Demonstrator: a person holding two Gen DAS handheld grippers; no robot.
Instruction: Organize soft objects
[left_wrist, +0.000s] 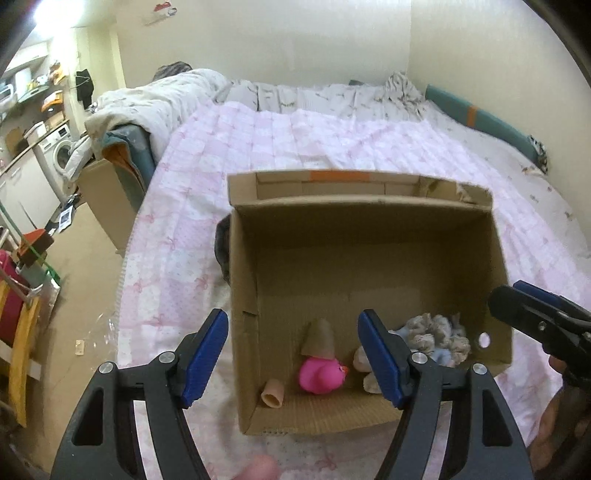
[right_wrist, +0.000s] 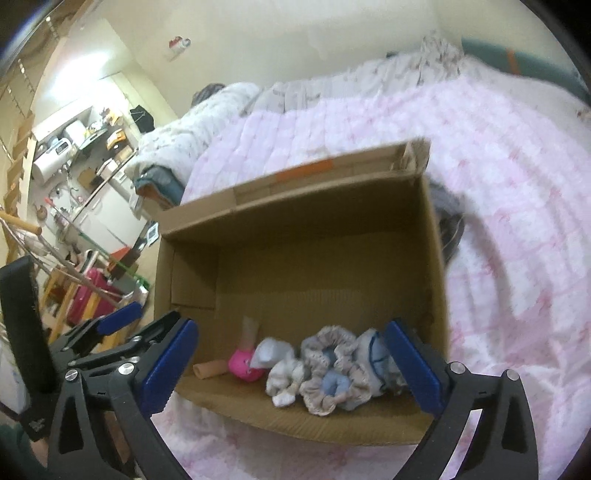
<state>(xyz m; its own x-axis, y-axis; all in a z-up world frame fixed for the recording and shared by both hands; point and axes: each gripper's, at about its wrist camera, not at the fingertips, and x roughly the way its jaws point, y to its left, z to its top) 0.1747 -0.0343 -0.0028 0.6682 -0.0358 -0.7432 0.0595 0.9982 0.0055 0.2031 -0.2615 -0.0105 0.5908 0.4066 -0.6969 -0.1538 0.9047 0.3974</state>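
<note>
The left gripper (left_wrist: 293, 360) has its fingers wide apart and holds nothing; it hangs over the near edge of the box (left_wrist: 369, 258). The right gripper (right_wrist: 291, 363) is also wide and holds nothing, and it looks into the same box from the other side.

Just beyond the fingers, along the near wall inside the box, the soft things lie together. There is a pink rubber duck (left_wrist: 321, 374), a small beige tube (left_wrist: 272, 395) beside it, and a brown cone-shaped piece (left_wrist: 319, 338) standing behind the duck. To the right is a bundle of frilly scrunchies (right_wrist: 332, 373) and a white sock-like cloth (right_wrist: 282, 373), touching each other. The rest of the box floor is bare.

The box stands on the bed, on a pink quilt (left_wrist: 295, 140).

I judge all these things to be light and easy to squeeze. The duck is smooth and may slip, so it is better to take it across the body. The scrunchies are loose, so a pinch on the thick folded edge should hold well.
</note>
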